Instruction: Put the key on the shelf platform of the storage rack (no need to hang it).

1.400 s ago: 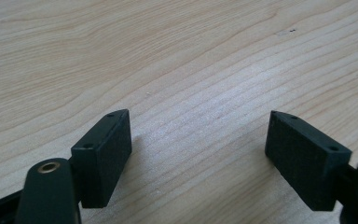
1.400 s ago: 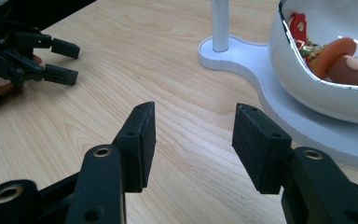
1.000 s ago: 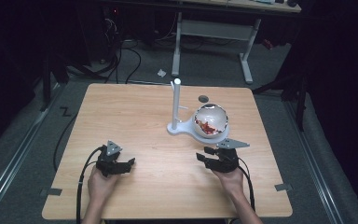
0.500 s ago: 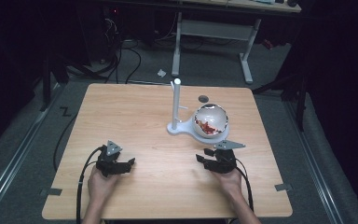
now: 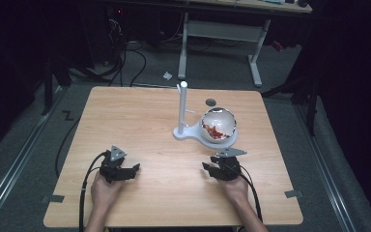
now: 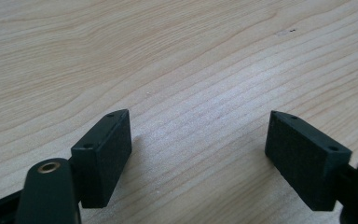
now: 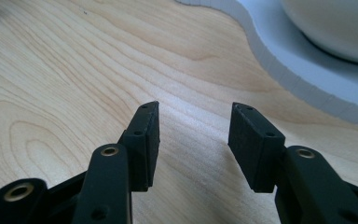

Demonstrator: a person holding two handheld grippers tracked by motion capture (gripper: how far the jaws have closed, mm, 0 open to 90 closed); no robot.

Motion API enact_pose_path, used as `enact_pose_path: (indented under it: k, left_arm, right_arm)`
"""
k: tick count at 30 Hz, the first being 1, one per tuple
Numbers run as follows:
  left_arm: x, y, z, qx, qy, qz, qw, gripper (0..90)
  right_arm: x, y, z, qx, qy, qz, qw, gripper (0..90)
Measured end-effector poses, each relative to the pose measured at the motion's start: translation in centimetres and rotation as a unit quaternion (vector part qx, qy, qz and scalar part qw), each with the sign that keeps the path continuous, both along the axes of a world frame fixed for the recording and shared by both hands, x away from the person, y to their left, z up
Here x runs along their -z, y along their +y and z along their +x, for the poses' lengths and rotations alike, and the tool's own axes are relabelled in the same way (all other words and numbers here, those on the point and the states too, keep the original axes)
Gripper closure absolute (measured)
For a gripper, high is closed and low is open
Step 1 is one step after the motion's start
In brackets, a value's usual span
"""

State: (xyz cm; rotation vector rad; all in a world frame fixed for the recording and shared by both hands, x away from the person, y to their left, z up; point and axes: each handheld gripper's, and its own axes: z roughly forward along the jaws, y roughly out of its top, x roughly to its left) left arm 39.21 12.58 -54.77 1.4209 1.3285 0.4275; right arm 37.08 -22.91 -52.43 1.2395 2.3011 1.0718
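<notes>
Both grippers sit low on the tabletop (image 5: 140, 121), nothing picked up yet. Left gripper (image 5: 125, 172), lower left: jaws spread, empty. Right gripper (image 5: 217, 170), lower right: jaws parted, empty. The bowl (image 5: 218, 124) sits untouched on its white stand (image 5: 186, 130), right of centre.

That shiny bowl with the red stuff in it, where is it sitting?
In the high view, the bowl sits on a white stand base right of the table's centre, beside the upright white post, just beyond the right gripper.

Lab: lone table (image 5: 140, 116), floor cables (image 5: 125, 58) (dark surroundings).
</notes>
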Motion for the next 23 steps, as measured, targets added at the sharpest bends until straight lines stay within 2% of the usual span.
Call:
enact_pose_path:
  k: [4,7,10,12,14,23]
  left_arm:
    - [0.0,0.0,0.0,0.000,0.000,0.000,1.0000,22.9]
    - [0.0,0.0,0.0,0.000,0.000,0.000,1.0000,22.9]
    - [0.0,0.0,0.0,0.000,0.000,0.000,1.0000,22.9]
    - [0.0,0.0,0.0,-0.001,0.000,0.000,1.0000,22.8]
    - [0.0,0.0,0.0,0.000,0.000,0.001,1.0000,22.7]
    - [0.0,0.0,0.0,0.000,0.000,0.000,1.0000,22.6]
  right_arm:
    - [0.4,0.2,0.0,0.002,0.006,-0.014,0.9999,52.3]
    - [0.5,0.4,0.0,0.003,-0.002,-0.020,0.9998,51.4]
    - [0.7,0.6,-0.2,0.000,-0.011,-0.028,0.9996,46.1]
    - [0.7,1.1,-0.4,-0.003,-0.022,-0.047,0.9987,43.7]
    - [0.7,1.0,-0.3,-0.003,-0.017,-0.041,0.9990,42.1]
    - [0.7,1.0,-0.3,-0.002,-0.018,-0.043,0.9989,41.2]
